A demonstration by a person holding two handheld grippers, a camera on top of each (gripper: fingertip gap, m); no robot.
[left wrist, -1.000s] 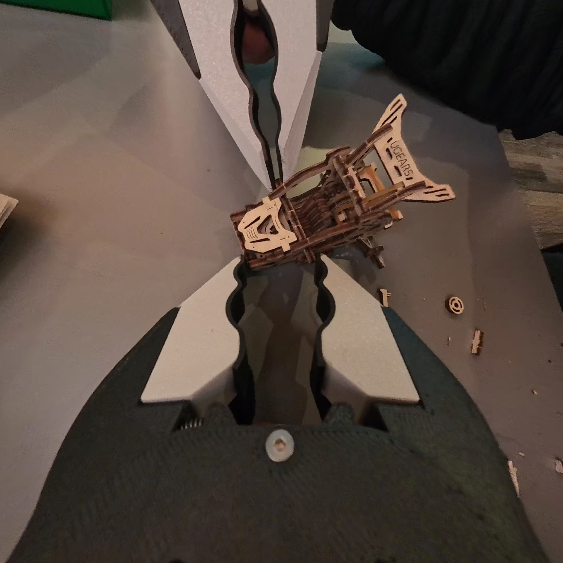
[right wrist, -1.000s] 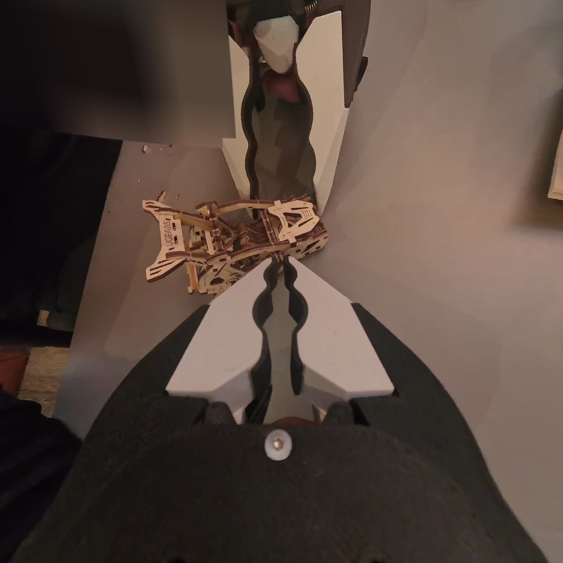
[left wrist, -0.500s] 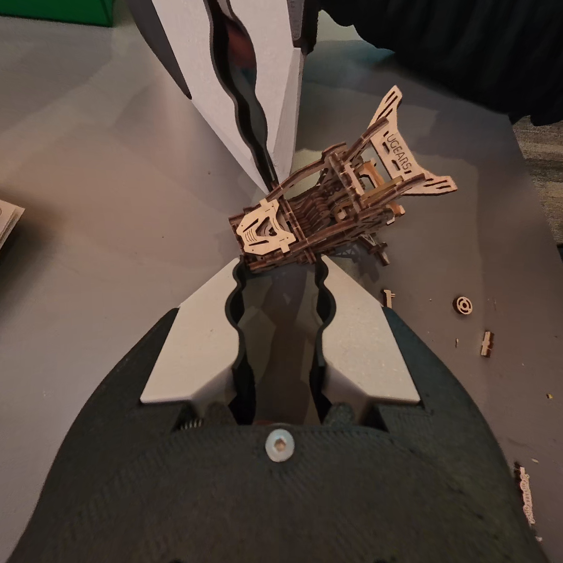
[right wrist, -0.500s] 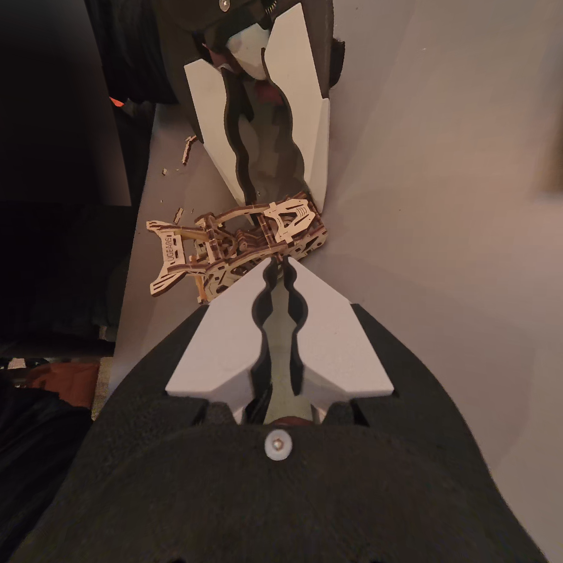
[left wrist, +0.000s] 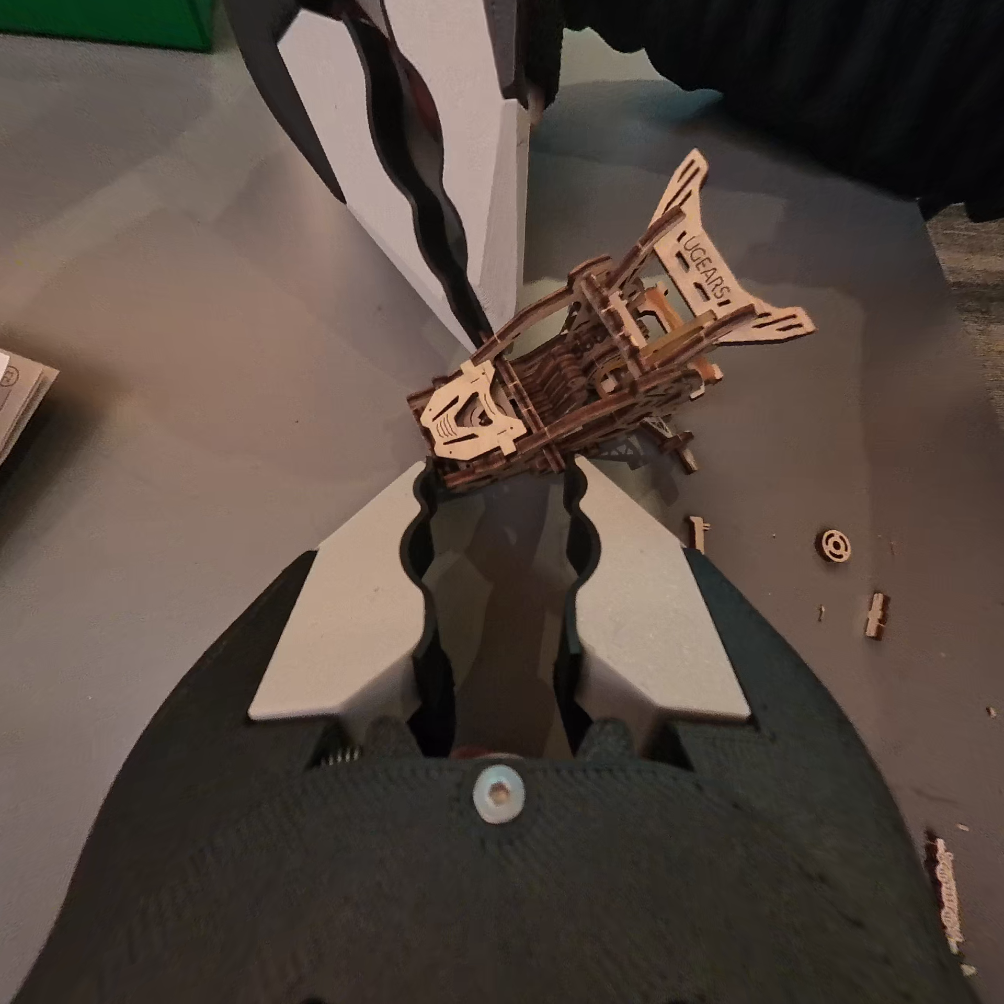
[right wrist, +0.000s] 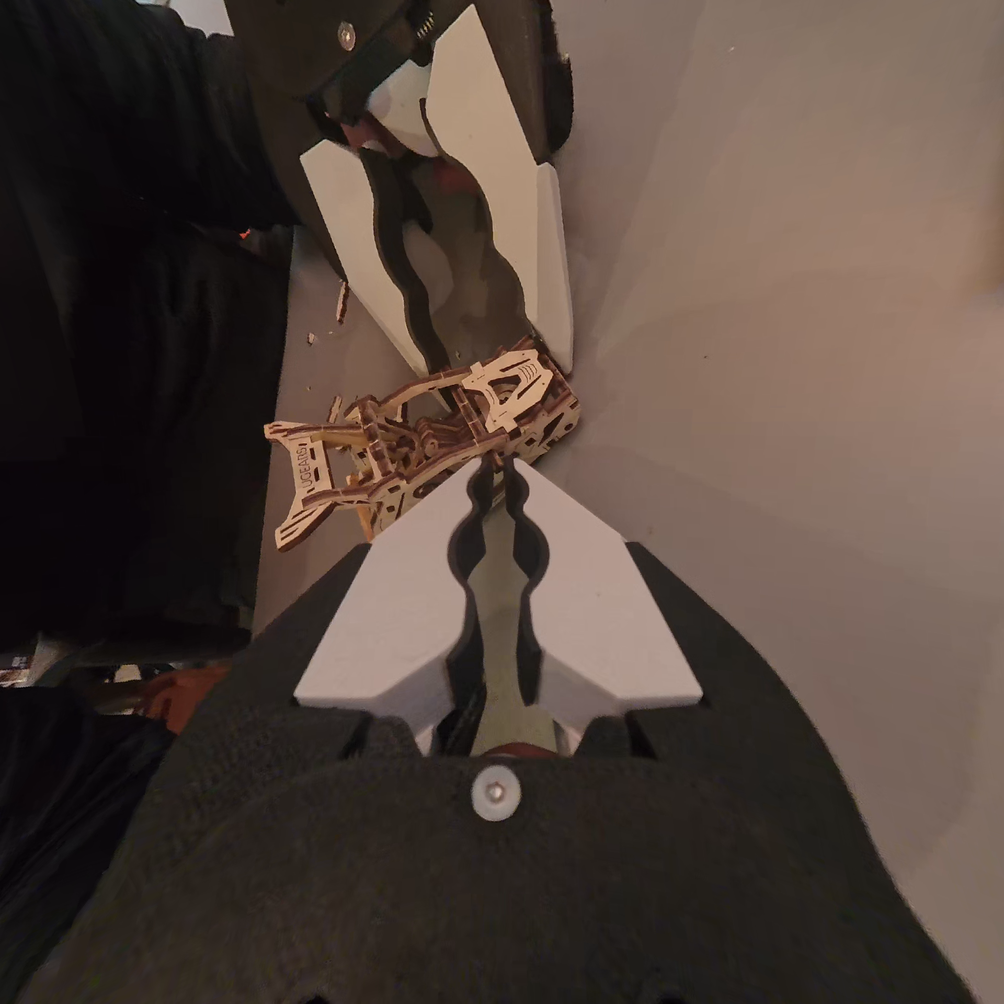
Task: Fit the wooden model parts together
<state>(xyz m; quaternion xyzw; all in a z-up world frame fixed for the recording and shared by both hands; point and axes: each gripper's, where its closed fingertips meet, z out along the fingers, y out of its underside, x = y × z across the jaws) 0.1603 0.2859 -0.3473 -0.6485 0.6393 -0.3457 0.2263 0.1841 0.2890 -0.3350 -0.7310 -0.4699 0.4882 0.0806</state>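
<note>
The half-built wooden model hangs above the grey table, tilted, with its forked tail up and to the right. My left gripper is shut on the model's blocky front end, one finger on each side. My right gripper reaches in from the top of the left wrist view, its tips pinched on a thin curved strip at the model's top edge. In the right wrist view the model lies between my right gripper, below it, and my left gripper, above it.
Small loose wooden pieces lie on the table to the right: a ring, a short peg and another peg. A booklet sits at the left edge and a green box at the far left. Dark clothing fills the far right. My left and right fingertips are right by each other. From the left gripper's tips to the peg is close to 6 centimetres.
Both grippers kept their hold on the model. The pair has turned, so the right gripper now leans in from the left in the left wrist view. The model's tail has tipped up slightly.
</note>
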